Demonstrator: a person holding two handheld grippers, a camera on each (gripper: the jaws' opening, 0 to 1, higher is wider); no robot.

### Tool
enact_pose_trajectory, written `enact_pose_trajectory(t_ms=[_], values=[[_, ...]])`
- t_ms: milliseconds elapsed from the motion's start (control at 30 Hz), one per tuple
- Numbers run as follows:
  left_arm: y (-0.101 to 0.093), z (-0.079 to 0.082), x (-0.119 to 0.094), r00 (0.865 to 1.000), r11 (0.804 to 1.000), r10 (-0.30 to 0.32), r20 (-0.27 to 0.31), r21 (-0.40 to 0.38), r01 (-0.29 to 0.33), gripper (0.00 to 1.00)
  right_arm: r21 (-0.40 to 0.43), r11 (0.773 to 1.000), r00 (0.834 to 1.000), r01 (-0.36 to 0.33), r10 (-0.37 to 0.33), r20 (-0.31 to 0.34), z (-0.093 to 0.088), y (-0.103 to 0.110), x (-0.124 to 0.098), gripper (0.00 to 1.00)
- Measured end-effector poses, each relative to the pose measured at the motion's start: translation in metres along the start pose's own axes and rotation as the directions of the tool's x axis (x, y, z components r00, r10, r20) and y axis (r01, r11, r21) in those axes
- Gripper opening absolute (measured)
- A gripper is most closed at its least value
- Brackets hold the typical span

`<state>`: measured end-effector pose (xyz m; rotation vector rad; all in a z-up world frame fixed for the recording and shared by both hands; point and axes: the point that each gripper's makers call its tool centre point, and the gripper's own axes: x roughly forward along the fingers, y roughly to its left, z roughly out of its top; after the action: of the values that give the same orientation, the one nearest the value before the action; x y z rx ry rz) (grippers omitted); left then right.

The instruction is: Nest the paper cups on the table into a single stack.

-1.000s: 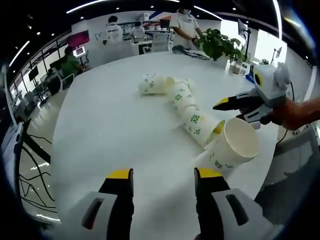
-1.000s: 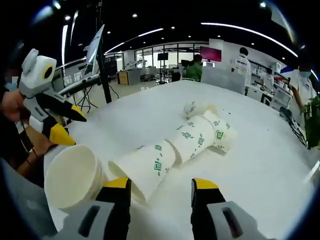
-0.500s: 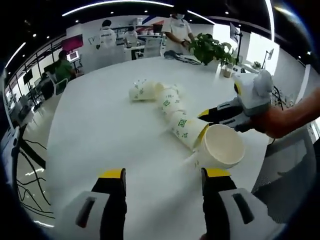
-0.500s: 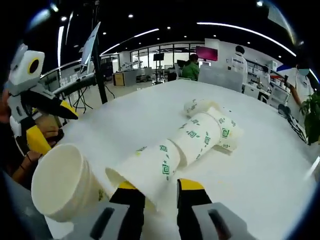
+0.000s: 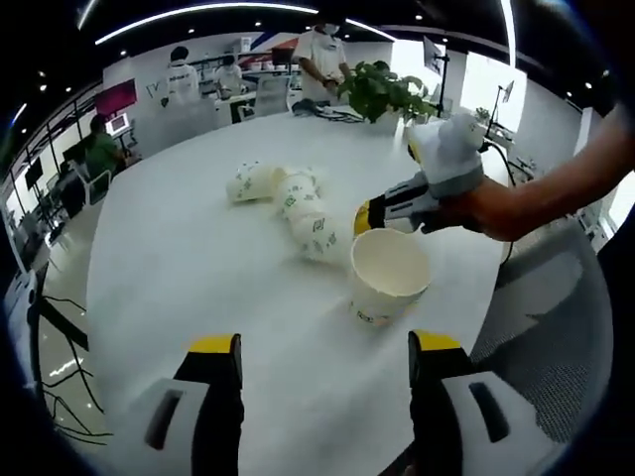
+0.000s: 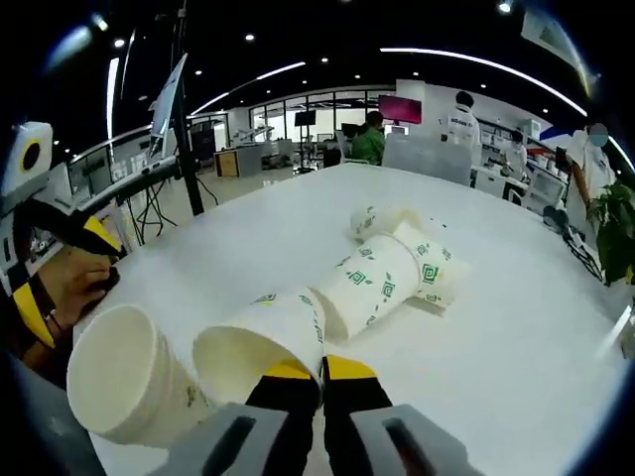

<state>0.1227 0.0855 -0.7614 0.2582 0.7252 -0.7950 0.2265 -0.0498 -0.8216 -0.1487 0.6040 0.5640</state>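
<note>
Our right gripper (image 6: 306, 372) has its yellow-tipped jaws drawn nearly together on the near rim of a lying cup (image 6: 266, 343), which we read as a pinch on the paper wall, its open mouth facing the camera. Just beside it on the left sits the loose cup (image 6: 124, 373), tilted, mouth toward us, touching or nearly touching the pinched one; we cannot tell which. Beyond, more paper cups (image 6: 397, 268) lie in a loose line on the white table (image 6: 516, 367), some seemingly partly nested. In the left gripper view our left gripper (image 5: 322, 347) hangs spread wide with nothing between its jaws, above the near table edge, while the loose cup (image 5: 387, 278) stands almost upright ahead of it and the right gripper (image 5: 369, 216) reaches in from the right, held by a hand (image 5: 476, 203) with the forearm stretched out level over the table edge. To do this step well, we judge the pinch should stay light so the rim does not crumple, and the held cup should be lifted, turned base-first and lined up with the loose cup's mouth before sliding in. The left gripper could steady the loose cup's wall so it does not skate away.
</note>
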Motion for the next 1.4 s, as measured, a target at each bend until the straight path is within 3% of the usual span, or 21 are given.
enact_pose_trajectory(t_ms=[367,567,633,900,1133,1233,1367,1400], values=[[-0.007,0.010,-0.009,0.999,0.999,-0.024,0.030,0.044,0.023,0.70,0.007,1.000,1.000,-0.014,0.014,0.022,0.022,-0.012,-0.023,0.00],[-0.011,0.009,-0.012,0.999,0.999,-0.031,0.027,0.043,0.029,0.70,0.004,0.997,0.997,-0.071,0.071,0.018,0.038,-0.001,-0.040,0.00],[-0.010,0.007,-0.012,0.999,0.998,-0.033,0.022,0.046,0.032,0.70,-0.026,0.996,0.997,-0.080,0.080,0.015,0.037,0.001,-0.040,0.00],[-0.006,0.004,-0.014,0.999,0.999,-0.035,0.024,0.039,0.034,0.70,-0.155,0.981,0.993,-0.113,0.117,0.021,0.063,0.011,-0.061,0.00],[-0.007,0.005,-0.015,0.999,0.999,-0.037,0.031,0.036,0.036,0.70,-0.203,0.968,0.988,-0.147,0.151,0.006,0.078,0.010,-0.073,0.00],[-0.006,0.004,-0.015,0.999,0.999,-0.040,0.030,0.037,0.039,0.70,-0.268,0.948,0.985,-0.171,0.170,-0.029,0.080,0.013,-0.080,0.00],[-0.003,0.004,-0.015,0.999,0.998,-0.039,0.030,0.044,0.038,0.71,-0.291,0.935,0.979,-0.201,0.195,-0.052,0.088,0.018,-0.086,0.00],[-0.002,0.004,-0.016,0.999,0.998,-0.039,0.032,0.043,0.038,0.71,-0.274,0.931,0.971,-0.240,0.228,-0.075,0.088,0.022,-0.089,0.00]])
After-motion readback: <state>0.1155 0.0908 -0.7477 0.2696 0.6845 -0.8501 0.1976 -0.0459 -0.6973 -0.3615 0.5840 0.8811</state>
